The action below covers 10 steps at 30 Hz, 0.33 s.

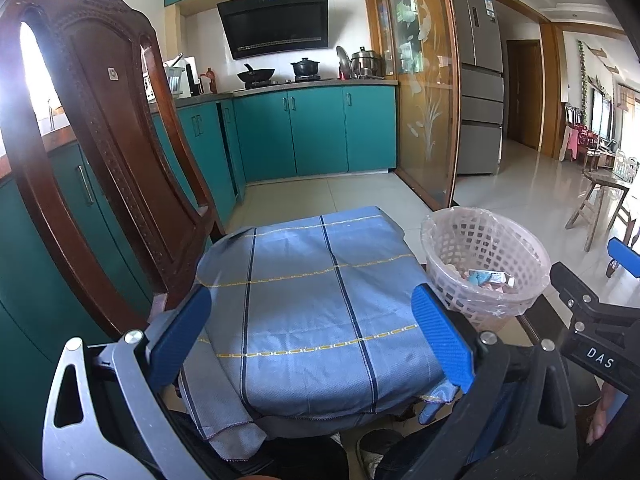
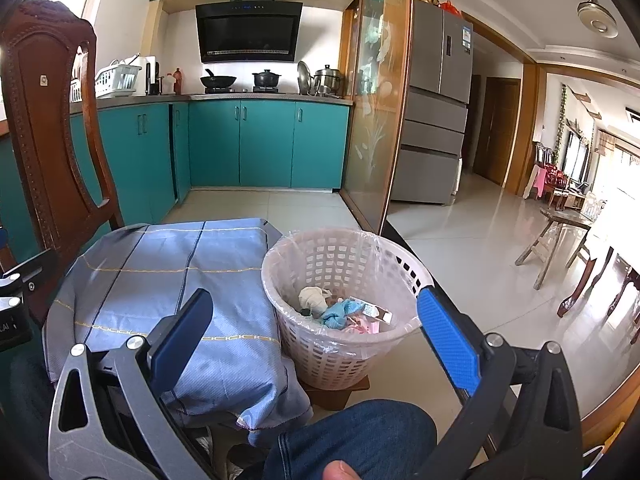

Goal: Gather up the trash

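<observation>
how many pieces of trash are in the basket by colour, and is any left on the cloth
white wad: 1
blue crumpled piece: 1
pink piece: 1
white printed wrapper: 1
total: 4 that can be told apart in the basket; more may lie hidden under them
on the cloth: 0

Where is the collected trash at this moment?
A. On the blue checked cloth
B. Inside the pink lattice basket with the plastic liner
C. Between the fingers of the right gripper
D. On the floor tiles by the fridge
B: the crumpled tissue, blue scrap and wrappers lie at the bottom of the pink basket, while the blue cloth is bare and both grippers, left and right, are open and empty.
</observation>
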Available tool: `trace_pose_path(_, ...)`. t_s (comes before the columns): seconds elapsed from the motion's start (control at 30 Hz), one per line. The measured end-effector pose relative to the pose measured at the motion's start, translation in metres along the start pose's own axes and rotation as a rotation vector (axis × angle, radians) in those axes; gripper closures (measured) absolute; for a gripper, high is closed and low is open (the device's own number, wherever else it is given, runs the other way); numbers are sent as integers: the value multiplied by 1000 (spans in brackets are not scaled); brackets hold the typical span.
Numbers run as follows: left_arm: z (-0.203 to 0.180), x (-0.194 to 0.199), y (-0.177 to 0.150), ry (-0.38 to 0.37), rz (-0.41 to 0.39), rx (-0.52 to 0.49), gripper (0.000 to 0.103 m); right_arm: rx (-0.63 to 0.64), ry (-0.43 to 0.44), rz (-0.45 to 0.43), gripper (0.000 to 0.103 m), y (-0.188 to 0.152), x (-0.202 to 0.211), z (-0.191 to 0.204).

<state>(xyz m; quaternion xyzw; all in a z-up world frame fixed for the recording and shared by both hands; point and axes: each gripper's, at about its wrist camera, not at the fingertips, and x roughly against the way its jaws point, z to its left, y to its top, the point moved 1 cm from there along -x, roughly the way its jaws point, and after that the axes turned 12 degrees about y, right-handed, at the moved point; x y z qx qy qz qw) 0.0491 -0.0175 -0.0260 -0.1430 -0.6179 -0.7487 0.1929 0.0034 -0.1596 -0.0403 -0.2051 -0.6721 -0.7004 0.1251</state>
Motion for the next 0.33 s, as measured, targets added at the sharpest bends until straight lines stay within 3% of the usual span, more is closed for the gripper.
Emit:
trace_pose_path(0.23, -8, -28, -1, -12, 54, -41, 3, -8, 8, 29, 3, 2, -10, -3)
trace_pose_path(0.33, -15, -67, -7, 24, 102, -81, 3, -2, 128, -64, 3, 19, 9, 9)
